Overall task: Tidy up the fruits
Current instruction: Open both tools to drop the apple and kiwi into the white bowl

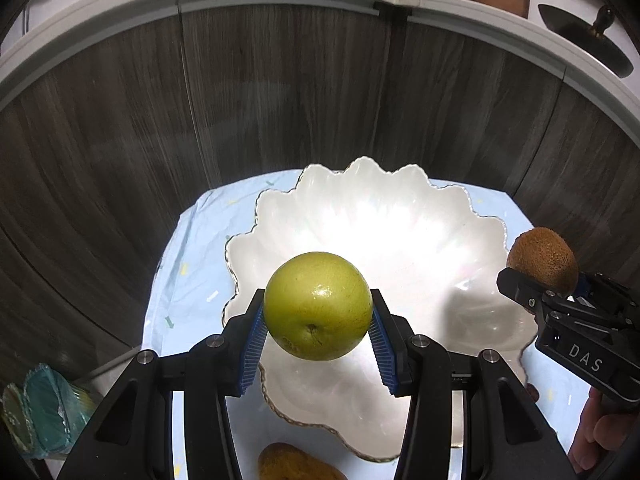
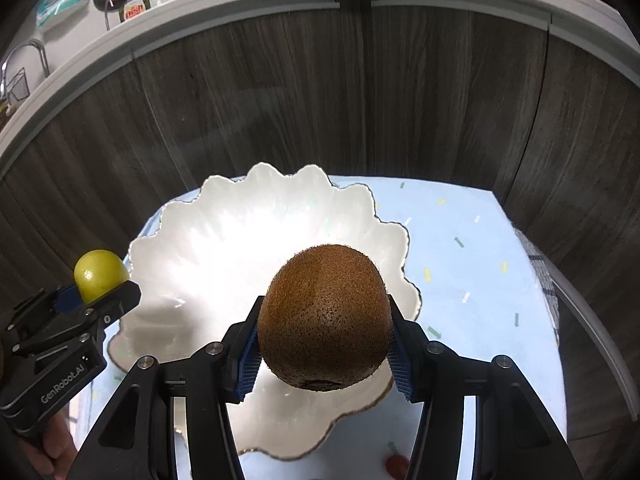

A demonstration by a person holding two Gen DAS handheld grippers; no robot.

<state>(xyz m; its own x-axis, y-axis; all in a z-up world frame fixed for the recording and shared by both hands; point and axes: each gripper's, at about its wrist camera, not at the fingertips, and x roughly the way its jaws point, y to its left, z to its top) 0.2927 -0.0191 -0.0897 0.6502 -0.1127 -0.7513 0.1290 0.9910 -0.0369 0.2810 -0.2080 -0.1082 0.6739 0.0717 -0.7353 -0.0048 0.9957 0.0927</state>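
My left gripper is shut on a green round fruit and holds it above the near rim of a white scalloped bowl. My right gripper is shut on a brown kiwi and holds it above the same bowl. In the left wrist view the right gripper with the kiwi sits at the bowl's right side. In the right wrist view the left gripper with the green fruit sits at the bowl's left side. The bowl holds no fruit.
The bowl stands on a light blue cloth over a small table. A yellow-brown fruit lies on the cloth near the bowl. A small red thing lies on the cloth. Dark wood cabinet fronts stand behind. A teal container sits low left.
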